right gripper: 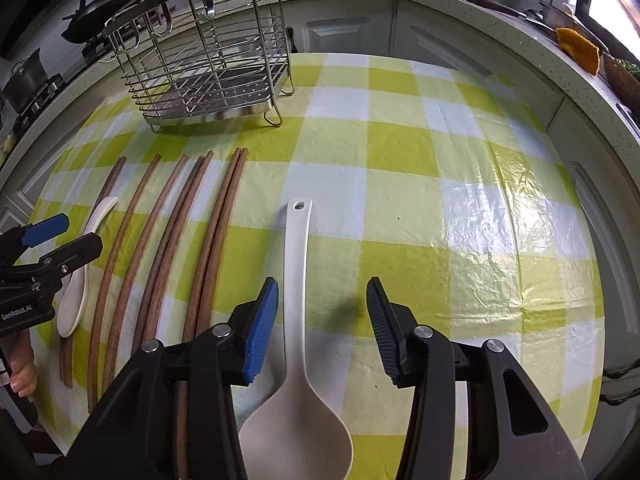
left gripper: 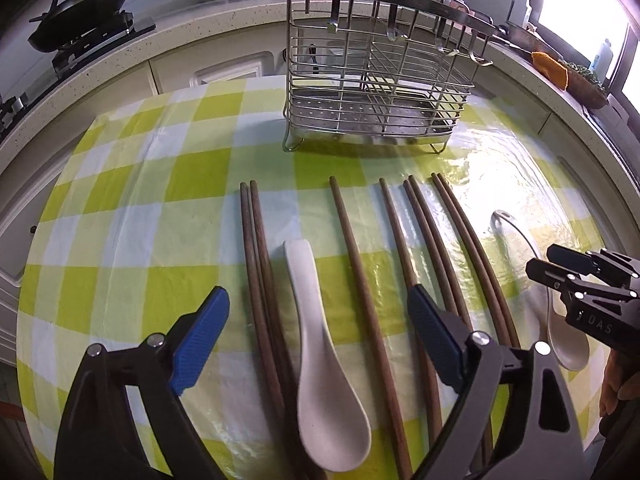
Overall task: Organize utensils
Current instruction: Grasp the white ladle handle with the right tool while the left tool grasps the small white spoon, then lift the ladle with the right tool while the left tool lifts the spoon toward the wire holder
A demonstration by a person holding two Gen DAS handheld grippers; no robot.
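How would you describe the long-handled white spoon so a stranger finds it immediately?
Start at the wire rack on the checked tablecloth. Right of the chopsticks lies the long-handled white spoon. Unlike the short spoon, its handle has a hole.

A home kitchen: behind the checked tablecloth point(left gripper: 132, 184) runs a speckled stone counter point(left gripper: 224, 20) over white cabinet doors point(right gripper: 340, 36), with a frying pan point(left gripper: 80, 8) on a gas hob point(left gripper: 92, 36) at the counter's left end
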